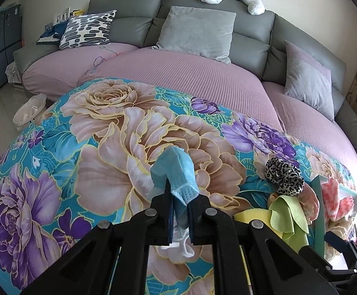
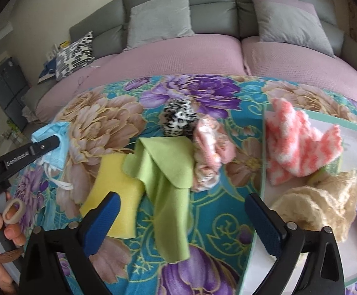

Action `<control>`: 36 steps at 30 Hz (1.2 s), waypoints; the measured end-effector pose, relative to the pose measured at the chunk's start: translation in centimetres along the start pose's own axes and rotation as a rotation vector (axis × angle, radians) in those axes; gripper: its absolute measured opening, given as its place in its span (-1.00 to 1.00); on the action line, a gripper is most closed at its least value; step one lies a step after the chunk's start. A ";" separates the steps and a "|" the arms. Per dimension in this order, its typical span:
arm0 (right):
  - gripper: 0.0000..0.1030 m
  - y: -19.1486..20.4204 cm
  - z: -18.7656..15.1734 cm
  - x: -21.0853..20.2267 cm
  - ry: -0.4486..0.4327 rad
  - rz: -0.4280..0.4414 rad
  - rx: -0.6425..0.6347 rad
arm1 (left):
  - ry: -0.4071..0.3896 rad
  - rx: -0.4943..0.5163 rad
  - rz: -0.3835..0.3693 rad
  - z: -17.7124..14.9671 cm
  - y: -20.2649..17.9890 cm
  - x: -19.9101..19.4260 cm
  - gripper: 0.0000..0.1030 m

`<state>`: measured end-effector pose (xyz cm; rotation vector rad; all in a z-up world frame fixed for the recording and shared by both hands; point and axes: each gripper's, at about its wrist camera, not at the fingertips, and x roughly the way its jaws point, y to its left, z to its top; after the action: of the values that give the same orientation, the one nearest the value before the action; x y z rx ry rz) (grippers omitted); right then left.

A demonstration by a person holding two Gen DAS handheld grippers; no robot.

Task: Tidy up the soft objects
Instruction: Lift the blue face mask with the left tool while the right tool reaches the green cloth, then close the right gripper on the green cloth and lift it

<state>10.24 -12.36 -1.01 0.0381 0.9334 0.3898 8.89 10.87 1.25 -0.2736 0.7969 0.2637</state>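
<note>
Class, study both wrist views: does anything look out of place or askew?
Nothing is damaged. The pink-and-white fluffy cloth hangs askew over the tray rim, half in, half out. The green cloth lies crumpled across the yellow sponge. The left gripper pinches a crumpled blue face mask.

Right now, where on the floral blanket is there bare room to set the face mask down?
Bare blanket lies left of the face mask in the shut left tool. A second patch lies between the green cloth and the tray. It is crowded around the yellow sponge, leopard scrunchie and pink cloth.
</note>
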 end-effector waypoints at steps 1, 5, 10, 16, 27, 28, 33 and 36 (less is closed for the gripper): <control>0.74 0.2 0.0 0.2 0.005 0.003 -0.004 | 0.001 -0.001 -0.001 0.0 0.0 0.0 -0.82; 0.30 0.5 -0.3 1.1 0.023 0.026 -0.004 | 0.003 -0.002 -0.006 0.0 0.1 0.0 -0.82; -0.23 0.7 -0.6 2.1 0.050 0.028 0.001 | 0.009 -0.008 -0.009 -0.1 0.2 0.2 -0.82; -0.66 0.9 -0.9 2.9 0.067 0.030 0.001 | 0.017 -0.018 -0.011 -0.2 0.6 0.4 -0.82; -0.90 0.3 -0.2 0.0 -0.046 0.052 0.030 | 0.001 -0.023 -0.014 0.0 0.7 0.0 -0.82; -0.90 0.3 -0.1 -0.4 -0.061 0.057 0.030 | -0.004 -0.023 -0.016 0.0 0.6 -0.1 -0.82; -0.90 0.2 0.6 -3.1 -0.138 0.060 0.029 | -0.050 -0.019 -0.032 0.5 0.4 -1.8 -0.82; -0.90 0.1 0.9 -4.7 -0.183 0.060 0.025 | -0.083 -0.014 -0.041 0.9 0.1 -3.1 -0.82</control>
<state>8.36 -13.74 3.21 0.1232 0.7576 0.4230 7.40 10.89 4.08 -0.2903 0.7064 0.2409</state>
